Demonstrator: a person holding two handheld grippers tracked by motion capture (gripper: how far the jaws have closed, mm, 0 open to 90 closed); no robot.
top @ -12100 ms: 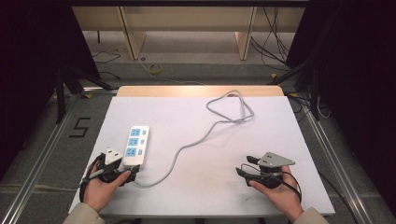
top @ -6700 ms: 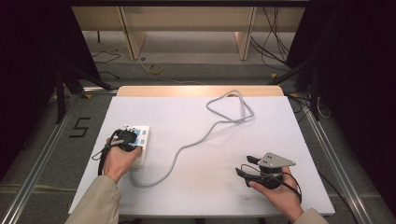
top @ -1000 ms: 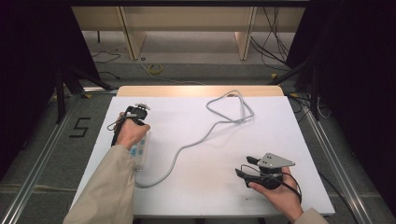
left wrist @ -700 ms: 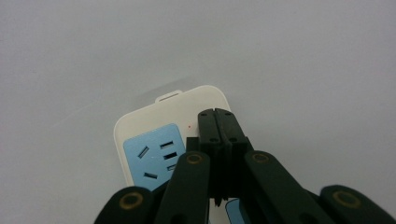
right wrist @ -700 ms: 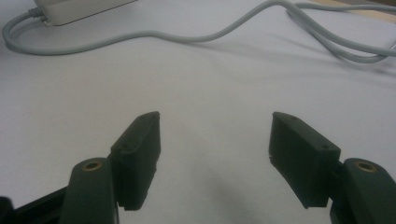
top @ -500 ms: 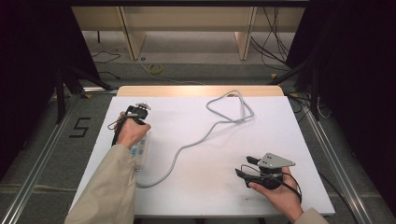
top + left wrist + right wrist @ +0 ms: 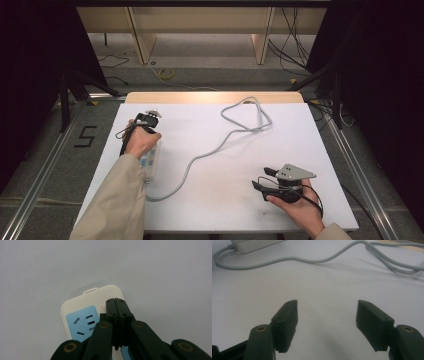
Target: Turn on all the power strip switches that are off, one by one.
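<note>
Nearest the person, the right hand-held gripper [image 7: 261,179] sits low over the white tabletop [image 7: 300,135] at its near right, jaws spread wide with nothing between them. Further out on the left, the left hand-held gripper [image 7: 115,300] has its jaws squeezed together, tips down on the far end of the white power strip [image 7: 82,307], right beside the blue socket panel [image 7: 81,321]. The strip's grey cable [image 7: 210,150] snakes across to a loop near the far edge.
</note>
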